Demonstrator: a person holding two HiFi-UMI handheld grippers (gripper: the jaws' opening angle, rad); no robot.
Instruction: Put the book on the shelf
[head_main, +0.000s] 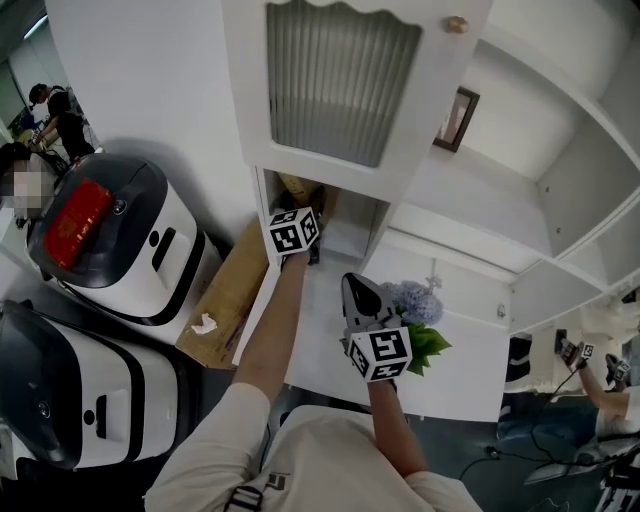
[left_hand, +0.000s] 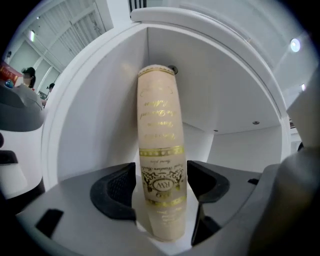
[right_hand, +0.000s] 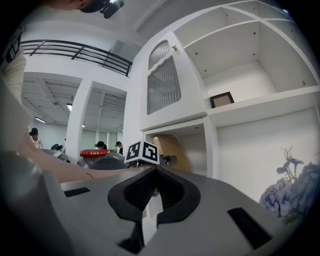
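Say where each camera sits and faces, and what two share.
Head view: on the head, looking down at the white shelf; both forearms show.
Left gripper view: on the left hand-held gripper, facing a cream gold-lettered book between its jaws.
Right gripper view: on the right hand-held gripper, facing that shelf; left forearm shows.
Gripper views share the book.

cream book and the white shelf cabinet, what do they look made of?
Cream book with gilt-lettered spine: probably cloth or matte paper over board; dull surface, shiny gold stamping. White shelf cabinet: likely painted wood or laminate board; smooth, even satin white, small fastener heads in the panels.
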